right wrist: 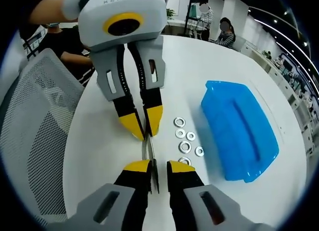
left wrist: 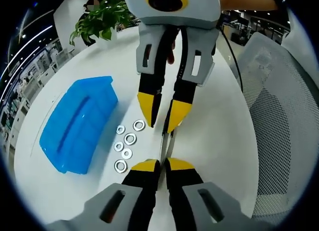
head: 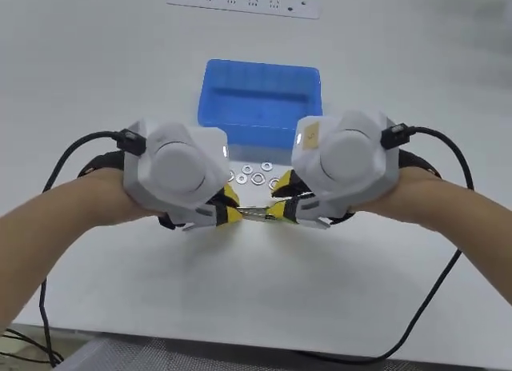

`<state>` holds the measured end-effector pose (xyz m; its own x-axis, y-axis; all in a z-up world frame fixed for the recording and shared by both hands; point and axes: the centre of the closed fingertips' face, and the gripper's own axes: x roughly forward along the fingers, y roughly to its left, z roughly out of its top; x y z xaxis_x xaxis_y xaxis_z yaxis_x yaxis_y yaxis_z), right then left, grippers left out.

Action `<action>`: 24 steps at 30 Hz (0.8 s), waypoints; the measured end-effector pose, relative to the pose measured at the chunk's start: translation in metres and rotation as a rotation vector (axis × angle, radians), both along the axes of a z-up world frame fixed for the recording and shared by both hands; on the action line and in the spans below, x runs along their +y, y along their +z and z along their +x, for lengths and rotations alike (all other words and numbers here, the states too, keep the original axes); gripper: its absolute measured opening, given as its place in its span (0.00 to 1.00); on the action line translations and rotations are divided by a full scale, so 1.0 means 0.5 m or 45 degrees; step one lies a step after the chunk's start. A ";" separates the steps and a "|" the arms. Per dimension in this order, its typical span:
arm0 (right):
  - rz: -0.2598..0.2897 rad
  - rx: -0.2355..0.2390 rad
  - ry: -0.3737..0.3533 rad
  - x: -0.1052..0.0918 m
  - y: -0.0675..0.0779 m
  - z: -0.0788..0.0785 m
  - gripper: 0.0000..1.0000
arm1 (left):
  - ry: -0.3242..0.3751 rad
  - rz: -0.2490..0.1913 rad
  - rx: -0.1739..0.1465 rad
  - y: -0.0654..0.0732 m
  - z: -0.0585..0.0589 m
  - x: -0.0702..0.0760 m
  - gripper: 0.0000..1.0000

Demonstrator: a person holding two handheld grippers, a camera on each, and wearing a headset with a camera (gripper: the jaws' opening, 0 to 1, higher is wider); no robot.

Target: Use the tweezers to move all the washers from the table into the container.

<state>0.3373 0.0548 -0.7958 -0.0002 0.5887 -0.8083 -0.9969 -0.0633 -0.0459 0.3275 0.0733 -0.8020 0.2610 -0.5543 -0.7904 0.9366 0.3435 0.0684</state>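
Six washers point(head: 258, 179) lie loose on the counter point(head: 264, 283) just beside the container point(head: 256, 135), on its near side. We see none inside it, so we judge that the moving has not begun. Farther from the container than the washers, the tweezers point(head: 256, 213) span the gap between both claws. Our left claw point(head: 230, 205) is clenched on one end. Our right claw point(head: 280, 199) straddles the other, and we cannot tell whether it pinches. All six are left to carry.

White table point(head: 320, 283), 1 mesh chair point(right wrist: 35, 116), potted plant point(left wrist: 102, 19) (ceiling lights point(left wrist: 32, 39) beyond).
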 end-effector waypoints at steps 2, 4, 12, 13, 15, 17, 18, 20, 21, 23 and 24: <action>0.004 0.006 0.008 0.000 0.001 -0.006 0.16 | -0.003 0.006 0.005 0.001 -0.003 0.000 0.09; 0.005 0.014 0.029 0.001 0.002 -0.014 0.16 | -0.009 0.008 0.005 0.002 -0.004 0.000 0.09; 0.007 0.002 0.053 0.010 -0.001 -0.011 0.17 | -0.030 0.015 0.007 0.001 -0.003 0.000 0.09; 0.013 -0.002 0.060 0.012 -0.001 -0.011 0.17 | -0.030 0.014 0.010 0.000 -0.002 0.000 0.09; 0.007 -0.010 0.072 0.015 -0.003 -0.009 0.17 | -0.033 0.012 0.014 -0.001 -0.002 0.001 0.09; 0.000 -0.009 0.082 0.015 -0.007 -0.010 0.17 | -0.035 0.008 0.019 -0.002 0.000 0.002 0.09; -0.007 -0.007 0.088 0.015 -0.011 -0.011 0.17 | -0.037 0.007 0.020 -0.003 0.000 0.002 0.09; -0.032 -0.023 0.119 0.012 -0.019 -0.014 0.16 | -0.037 0.005 0.022 -0.005 0.001 0.002 0.08; -0.041 -0.033 0.132 0.011 -0.020 -0.014 0.16 | -0.037 0.005 0.022 -0.006 0.002 0.002 0.08; -0.077 -0.056 0.159 0.005 -0.027 -0.013 0.16 | -0.045 0.010 0.019 -0.006 0.002 0.002 0.08; -0.042 -0.063 0.168 0.015 -0.022 -0.013 0.15 | -0.047 0.011 0.019 -0.006 0.001 0.002 0.08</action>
